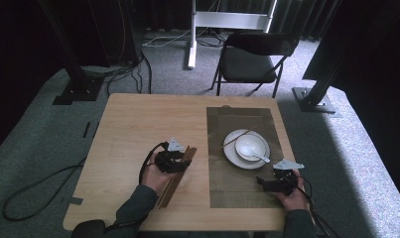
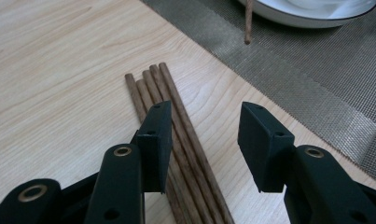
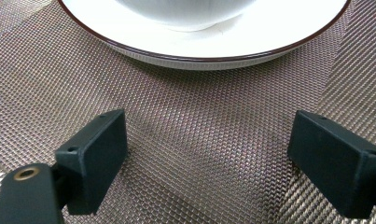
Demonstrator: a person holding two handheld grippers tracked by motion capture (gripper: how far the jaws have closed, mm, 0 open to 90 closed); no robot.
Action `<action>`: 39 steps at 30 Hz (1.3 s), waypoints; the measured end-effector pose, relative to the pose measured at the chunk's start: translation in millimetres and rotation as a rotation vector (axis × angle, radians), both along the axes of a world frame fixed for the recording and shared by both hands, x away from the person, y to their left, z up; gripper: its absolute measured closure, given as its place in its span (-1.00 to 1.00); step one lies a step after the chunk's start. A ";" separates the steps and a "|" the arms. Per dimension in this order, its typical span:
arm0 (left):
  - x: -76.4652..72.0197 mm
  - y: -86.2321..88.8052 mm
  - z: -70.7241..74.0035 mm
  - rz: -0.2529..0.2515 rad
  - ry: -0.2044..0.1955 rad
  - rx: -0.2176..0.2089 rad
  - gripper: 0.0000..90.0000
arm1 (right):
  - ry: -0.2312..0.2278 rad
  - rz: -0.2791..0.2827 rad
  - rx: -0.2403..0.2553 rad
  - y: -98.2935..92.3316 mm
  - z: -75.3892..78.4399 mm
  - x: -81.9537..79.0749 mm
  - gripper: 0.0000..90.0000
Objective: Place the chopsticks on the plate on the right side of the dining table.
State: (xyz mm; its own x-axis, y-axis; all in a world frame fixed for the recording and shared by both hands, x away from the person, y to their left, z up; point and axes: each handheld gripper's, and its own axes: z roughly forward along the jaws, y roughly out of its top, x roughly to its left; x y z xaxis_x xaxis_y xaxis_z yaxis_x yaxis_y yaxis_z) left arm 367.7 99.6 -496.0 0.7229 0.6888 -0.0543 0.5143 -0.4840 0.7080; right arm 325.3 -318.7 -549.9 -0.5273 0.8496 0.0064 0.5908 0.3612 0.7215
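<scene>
Left gripper [image 2: 204, 135] hangs low over the wooden chopsticks [image 2: 176, 121], jaws spread apart with nothing clamped between them. One jaw sits right above the bundle and hides part of it, the other stands over bare wood beside it, and whether that first pad touches the sticks cannot be told from the left gripper view. From the high view, the left gripper [image 1: 173, 159] rides in the person's left hand [image 1: 155, 176] at the upper end of the chopsticks [image 1: 175, 181], which lie side by side on the wooden table [image 1: 133, 124], slanting from near the front edge up toward the placemat.

Over on the other side, the right gripper [image 3: 206, 163] has its jaws set wide, holding nothing, with only woven mesh showing between them. It hovers over the brown placemat [image 3: 199, 116], just short of the white plate [image 3: 251, 44] with its dark rim. High view again: the right gripper [image 1: 278, 181] sits at the near right part of the placemat [image 1: 237, 188], close to the plate [image 1: 230, 153].

A white bowl [image 1: 249, 145] stands on that plate, a white spoon [image 1: 259, 157] resting in it with the handle out toward the right gripper. One single chopstick [image 1: 239, 138] lies across the plate's far left rim, and its tip [image 2: 247, 28] pokes out over the mat in the left gripper view.
</scene>
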 end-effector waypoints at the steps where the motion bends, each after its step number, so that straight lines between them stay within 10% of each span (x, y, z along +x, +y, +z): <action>1: 0.0 0.7 -0.2 0.004 0.002 0.002 0.23 | 0.000 0.000 0.000 0.0 0.0 0.0 -0.74; 39: -22.8 32.8 -6.2 0.066 0.057 0.008 0.21 | -0.001 0.001 -0.001 0.0 0.0 0.0 -0.74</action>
